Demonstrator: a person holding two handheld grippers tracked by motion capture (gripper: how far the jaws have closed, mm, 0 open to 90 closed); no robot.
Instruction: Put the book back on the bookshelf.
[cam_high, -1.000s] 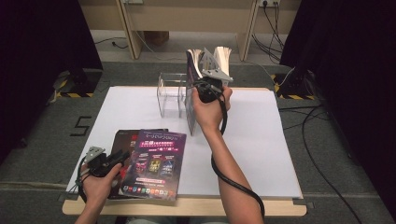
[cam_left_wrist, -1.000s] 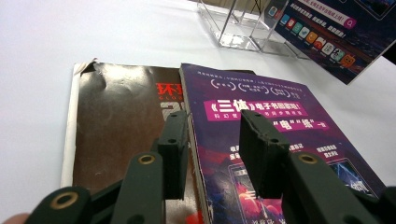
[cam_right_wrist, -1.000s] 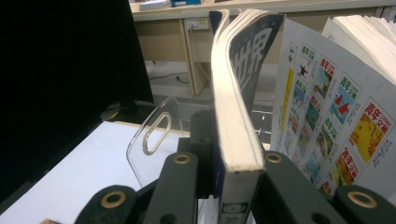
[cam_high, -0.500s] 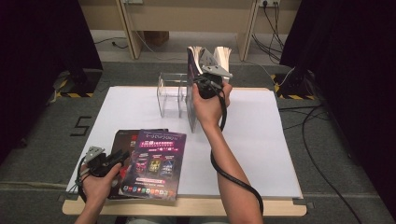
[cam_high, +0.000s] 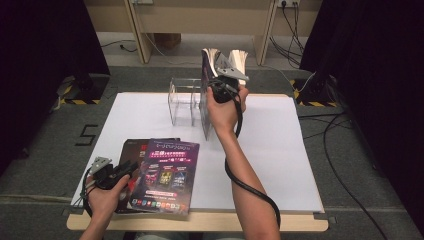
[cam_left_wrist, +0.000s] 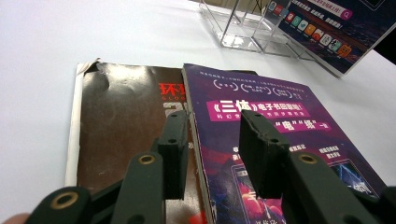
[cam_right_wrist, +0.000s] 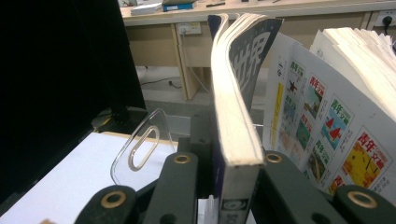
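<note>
My right gripper (cam_high: 216, 75) (cam_right_wrist: 233, 177) is shut on the edge of a thick magazine (cam_high: 204, 107) (cam_right_wrist: 233, 130), held upright beside a clear acrylic rack (cam_high: 182, 102) (cam_right_wrist: 140, 144) at the table's far middle. Its pages fan apart at the top, and a sheaf with colourful pictures (cam_right_wrist: 322, 116) leans right. At the front left lie a purple magazine (cam_high: 167, 172) (cam_left_wrist: 280, 116) and, under it, a dark brown magazine (cam_high: 131, 150) (cam_left_wrist: 121, 116). My left gripper (cam_high: 127, 169) (cam_left_wrist: 215, 149) hovers open just above them, astride the purple cover's left edge.
A white sheet (cam_high: 280, 150) covers the tabletop, with bare room to the right of my right forearm. The rack's walls (cam_left_wrist: 243, 28) stand beyond the flat magazines. Desks, cables and black curtains lie beyond the table.
</note>
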